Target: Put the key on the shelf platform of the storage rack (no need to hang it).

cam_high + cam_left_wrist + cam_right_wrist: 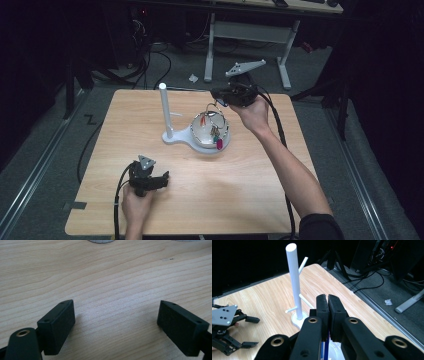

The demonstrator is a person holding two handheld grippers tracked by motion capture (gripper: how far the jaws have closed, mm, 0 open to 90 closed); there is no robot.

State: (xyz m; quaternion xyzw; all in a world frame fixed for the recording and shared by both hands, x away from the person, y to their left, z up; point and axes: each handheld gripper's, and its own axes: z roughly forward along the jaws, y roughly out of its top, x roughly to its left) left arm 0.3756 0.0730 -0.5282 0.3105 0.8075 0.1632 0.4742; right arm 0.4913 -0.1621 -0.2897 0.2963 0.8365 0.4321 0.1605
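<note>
Left tool [159, 181]: rests low on the desk [250, 200] at the lower left of the high view, jaws spread wide with nothing but bare wood between them; idle, I'd say.
Stand [163, 112]: a white post with small pegs on a white base, left of centre in the high view, just beside the bowl.
Bowl [200, 131]: white, at the centre of the desk, with small coloured pieces on rings or cords hanging in and over its rim.
Right tool [216, 93]: upper centre, above the bowl's far edge, jaws clenched tight; a thin cord [214, 108] seems to dangle from them into the bowl, with something blue below them in the right gripper view.
Step in hand: seemingly lifting one hanging piece out of the bowl.
Next move: probably carry it left to a peg [305, 300], loop lined up first.
In the way: the post itself; other cords in the bowl could tangle.
</note>
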